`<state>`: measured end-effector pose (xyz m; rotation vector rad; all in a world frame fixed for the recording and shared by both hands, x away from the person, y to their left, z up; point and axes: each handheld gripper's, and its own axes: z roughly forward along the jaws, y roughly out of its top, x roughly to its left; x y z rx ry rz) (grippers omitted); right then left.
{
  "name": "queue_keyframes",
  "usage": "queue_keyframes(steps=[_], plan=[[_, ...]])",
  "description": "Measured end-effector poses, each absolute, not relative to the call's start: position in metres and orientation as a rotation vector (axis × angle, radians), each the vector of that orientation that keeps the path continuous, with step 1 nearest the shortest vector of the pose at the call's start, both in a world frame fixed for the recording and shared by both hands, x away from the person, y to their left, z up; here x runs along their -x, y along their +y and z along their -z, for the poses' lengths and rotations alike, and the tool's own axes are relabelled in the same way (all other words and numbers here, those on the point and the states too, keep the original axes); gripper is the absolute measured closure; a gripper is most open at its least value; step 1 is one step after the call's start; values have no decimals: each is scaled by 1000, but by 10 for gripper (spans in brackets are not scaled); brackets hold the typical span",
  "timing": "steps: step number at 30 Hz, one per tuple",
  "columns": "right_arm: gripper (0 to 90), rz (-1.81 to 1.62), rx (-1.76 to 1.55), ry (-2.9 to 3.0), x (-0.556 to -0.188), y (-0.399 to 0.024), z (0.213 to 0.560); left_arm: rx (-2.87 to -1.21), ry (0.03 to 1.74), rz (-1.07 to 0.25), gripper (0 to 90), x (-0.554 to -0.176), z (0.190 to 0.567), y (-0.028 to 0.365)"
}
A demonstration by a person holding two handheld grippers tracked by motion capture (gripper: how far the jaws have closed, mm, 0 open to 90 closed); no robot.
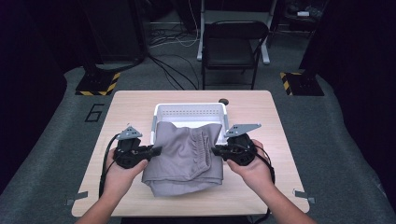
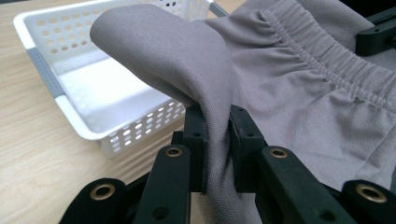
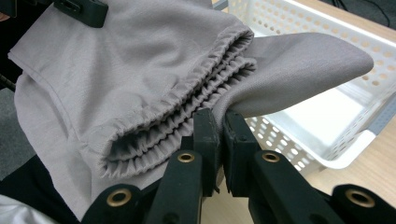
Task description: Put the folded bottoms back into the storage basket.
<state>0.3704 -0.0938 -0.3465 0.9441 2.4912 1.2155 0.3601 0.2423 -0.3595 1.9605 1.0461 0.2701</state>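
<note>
A folded grey garment (image 1: 184, 158) with an elastic waistband hangs between the two grippers, its far edge over the near rim of a white perforated basket (image 1: 187, 110). My left gripper (image 1: 157, 150) is shut on the garment's left edge; in the left gripper view the grey cloth (image 2: 289, 88) is pinched between the jaws of the left gripper (image 2: 217, 135). My right gripper (image 1: 215, 150) is shut on the right edge; in the right gripper view the folded cloth (image 3: 121, 79) with its gathered waistband is clamped by the right gripper (image 3: 220, 128). The basket (image 2: 70, 70) (image 3: 336, 107) looks empty.
The wooden table (image 1: 126, 105) carries the basket at its middle back. A small dark knob (image 1: 223, 101) lies behind the basket. A black folding chair (image 1: 231, 46) stands beyond the table's far edge, with cables on the floor.
</note>
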Motion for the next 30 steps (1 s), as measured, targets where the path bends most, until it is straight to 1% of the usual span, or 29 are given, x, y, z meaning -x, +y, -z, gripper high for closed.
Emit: queue_keyframes(steps=[17,30], plan=[[854,-1189,-943,2469,-396,-94,337,-1944,1062,-275,791,-385,354,238],[854,-1173,-964,2452,-407,-96,336,-1957,1060,-280,791,-398,352,232]])
